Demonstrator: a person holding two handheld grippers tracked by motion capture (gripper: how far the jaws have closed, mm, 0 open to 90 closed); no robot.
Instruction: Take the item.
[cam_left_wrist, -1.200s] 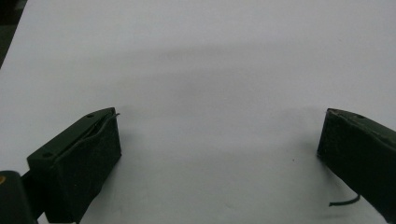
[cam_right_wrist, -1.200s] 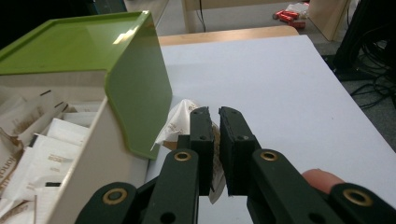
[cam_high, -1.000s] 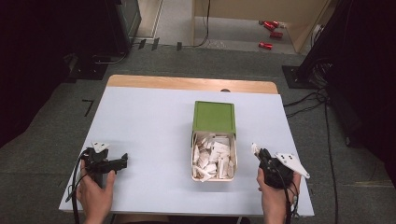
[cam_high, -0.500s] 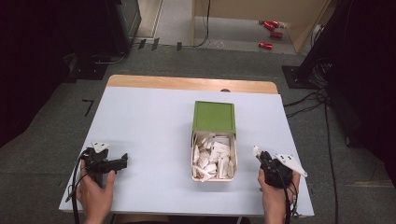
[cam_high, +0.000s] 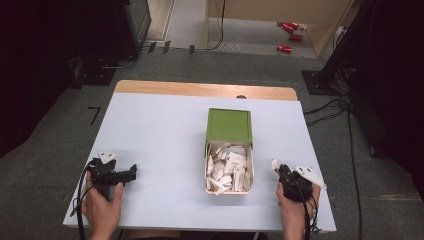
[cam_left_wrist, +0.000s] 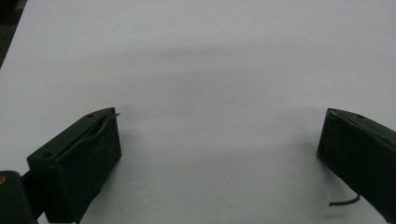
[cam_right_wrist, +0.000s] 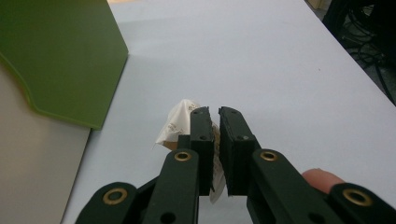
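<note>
A cream box (cam_high: 227, 191) with a green lid (cam_high: 229, 125) folded back stands right of the table's middle, holding several white paper packets (cam_high: 227, 167). To its right, near the front edge, my right gripper (cam_high: 276, 167) is shut on one white packet (cam_high: 274, 163). In the right gripper view the packet (cam_right_wrist: 180, 123) is pinched between the jaws of the right gripper (cam_right_wrist: 215, 112), low over the table, with the green lid (cam_right_wrist: 60, 56) at the left. At the front left my left gripper (cam_high: 131, 173) rests open; in its own view the left gripper (cam_left_wrist: 219, 126) has bare table between its jaws.
The pale blue table (cam_high: 165, 130) has a wooden strip (cam_high: 200, 90) along its far edge. Cables (cam_high: 345, 115) trail over the floor at the right, and red cans (cam_high: 290, 35) lie on the floor far behind.
My right gripper has sunk a little toward the table with the packet still pinched. The left hand has stayed in place.
</note>
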